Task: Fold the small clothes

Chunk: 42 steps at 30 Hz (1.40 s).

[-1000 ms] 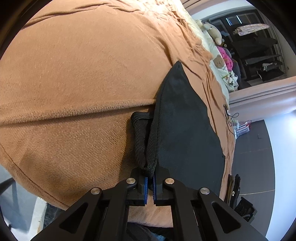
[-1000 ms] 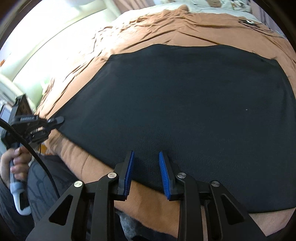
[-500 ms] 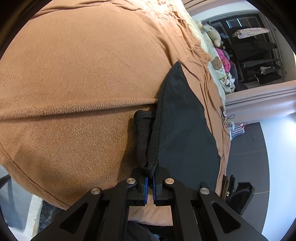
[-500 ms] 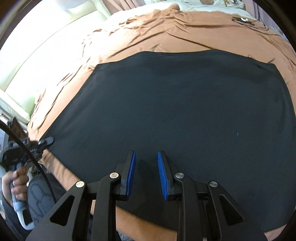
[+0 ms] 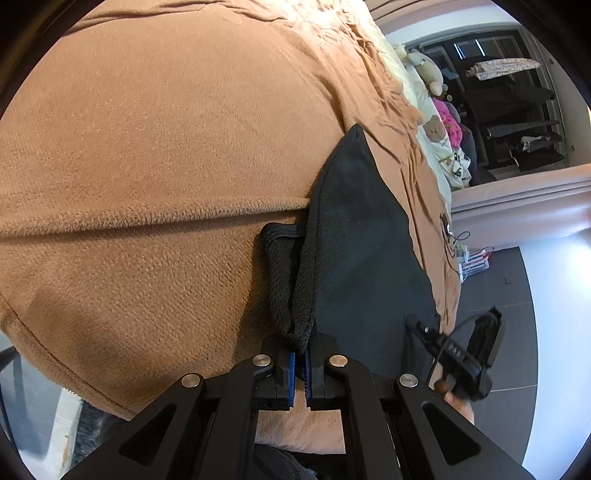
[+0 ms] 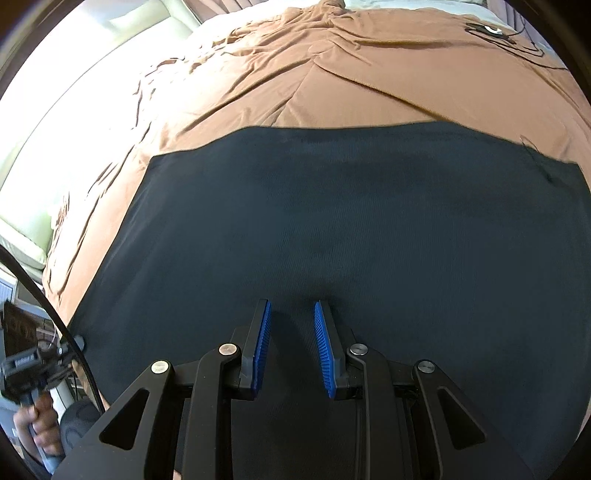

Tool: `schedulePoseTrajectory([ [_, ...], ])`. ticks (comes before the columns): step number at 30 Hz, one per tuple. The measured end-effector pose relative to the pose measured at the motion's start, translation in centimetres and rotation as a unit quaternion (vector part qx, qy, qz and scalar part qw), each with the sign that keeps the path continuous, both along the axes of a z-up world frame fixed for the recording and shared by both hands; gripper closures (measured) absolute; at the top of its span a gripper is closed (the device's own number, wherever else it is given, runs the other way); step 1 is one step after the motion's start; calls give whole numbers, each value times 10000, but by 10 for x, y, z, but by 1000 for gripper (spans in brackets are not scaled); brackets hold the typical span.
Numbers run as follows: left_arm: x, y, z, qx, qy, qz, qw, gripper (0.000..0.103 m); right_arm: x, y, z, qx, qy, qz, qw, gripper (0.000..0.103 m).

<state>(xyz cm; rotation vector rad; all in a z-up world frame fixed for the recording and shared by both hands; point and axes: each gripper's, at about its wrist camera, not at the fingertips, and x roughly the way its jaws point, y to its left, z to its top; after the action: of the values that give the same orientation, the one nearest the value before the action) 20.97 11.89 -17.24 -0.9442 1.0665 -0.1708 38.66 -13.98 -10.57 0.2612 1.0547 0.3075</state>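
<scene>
A black garment lies spread flat on a brown blanket. My right gripper hovers open over the cloth's near middle, with nothing between its blue pads. In the left wrist view my left gripper is shut on the garment's near corner, where a ribbed black band bunches up and loops out to the left. The rest of the garment stretches away to the right. The right gripper shows at the lower right of that view, above the cloth's edge. A hand holds the left gripper at the cloth's left corner.
The brown blanket covers a bed and is wrinkled toward the far side. Stuffed toys and pillows sit at the bed's head. A small device with a cable lies on the blanket's far right. Dark floor lies past the bed's edge.
The right gripper has moved from the garment's near edge to over its middle, still open, and now shows in the left wrist view. The left gripper has kept its grip and place.
</scene>
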Motion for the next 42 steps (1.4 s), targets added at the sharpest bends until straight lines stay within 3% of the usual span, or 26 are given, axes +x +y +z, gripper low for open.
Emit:
schedulePoseTrajectory([
  [13, 4, -3, -1, 48, 83, -43, 9999, 100, 84, 8, -2, -138, 59, -171, 9997, 82],
  [16, 5, -2, -2, 38, 97, -29, 9999, 100, 99, 12, -5, -271, 25, -230, 9994, 90],
  [25, 2, 0, -3, -22, 82, -61, 9999, 101, 125, 22, 0, -656, 0, -304, 9974, 94],
  [33, 0, 1, -4, -179, 21, -104, 9998, 101, 79, 27, 3, -558, 321, 42, 9979, 94],
  [42, 1, -2, 1, -107, -25, -181, 9998, 101, 9, 46, -3, -214, 332, 567, 9976, 94],
])
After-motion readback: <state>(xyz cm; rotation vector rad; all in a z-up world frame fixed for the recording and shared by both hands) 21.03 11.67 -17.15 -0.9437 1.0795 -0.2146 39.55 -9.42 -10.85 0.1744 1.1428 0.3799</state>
